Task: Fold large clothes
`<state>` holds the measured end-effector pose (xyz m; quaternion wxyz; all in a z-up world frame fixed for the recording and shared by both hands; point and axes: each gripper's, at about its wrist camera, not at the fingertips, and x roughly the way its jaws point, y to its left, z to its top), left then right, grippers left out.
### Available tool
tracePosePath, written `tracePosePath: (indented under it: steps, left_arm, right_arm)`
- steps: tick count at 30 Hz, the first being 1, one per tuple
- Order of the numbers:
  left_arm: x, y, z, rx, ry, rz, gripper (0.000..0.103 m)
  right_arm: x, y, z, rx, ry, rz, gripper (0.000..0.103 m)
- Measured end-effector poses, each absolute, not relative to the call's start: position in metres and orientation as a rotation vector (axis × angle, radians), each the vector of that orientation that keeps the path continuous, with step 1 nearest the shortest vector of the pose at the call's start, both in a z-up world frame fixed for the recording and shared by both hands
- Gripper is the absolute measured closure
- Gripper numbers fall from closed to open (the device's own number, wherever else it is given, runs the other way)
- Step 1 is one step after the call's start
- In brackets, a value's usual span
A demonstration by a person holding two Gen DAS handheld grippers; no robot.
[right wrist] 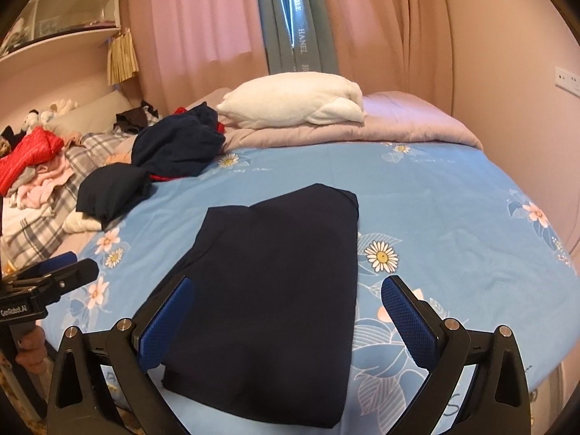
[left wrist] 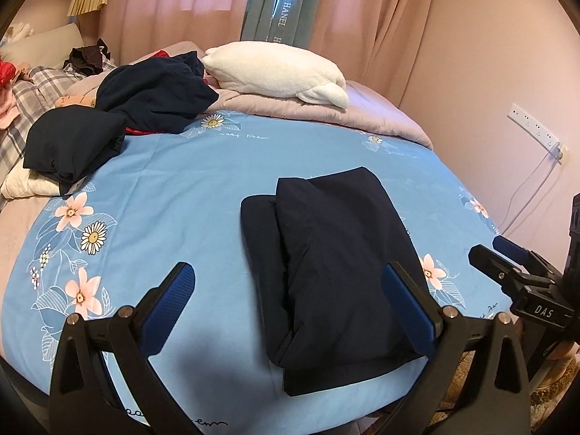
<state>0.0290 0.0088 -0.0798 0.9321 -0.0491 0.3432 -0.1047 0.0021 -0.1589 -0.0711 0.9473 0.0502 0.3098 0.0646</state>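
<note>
Folded navy garment (right wrist: 268,297) on the bed (right wrist: 453,217)

Both hand-held grippers, left (left wrist: 290,308) and right (right wrist: 288,317), gape wide, holding nothing; the garment lies just ahead, between each pair of fingers.

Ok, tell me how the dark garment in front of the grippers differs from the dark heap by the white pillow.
The near garment is folded into a flat, roughly rectangular stack; the heap is crumpled and bunched.
The near garment lies alone on the blue floral sheet; the heap sits at the sheet's far edge, against the white pillow, with red fabric under it.
Both are dark navy cloth, and neither gripper holds either.
</note>
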Motion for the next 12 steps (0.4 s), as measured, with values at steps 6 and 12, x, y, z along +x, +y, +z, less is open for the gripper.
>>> tracePosePath:
  steps: [6,12]
  left_arm:
    - [0.0265,0.0062,-0.0798,-0.102,0.702,-0.227,0.0]
    - [0.0238,0.0034,-0.0787,-0.096,0.699,-0.221,0.0]
  right_arm:
    - [-0.0009,-0.1568,-0.0712,0.099,0.633,0.122,0.001]
    - [-0.0025,-0.1557,-0.0722,0.096,0.638,0.116,0.001]
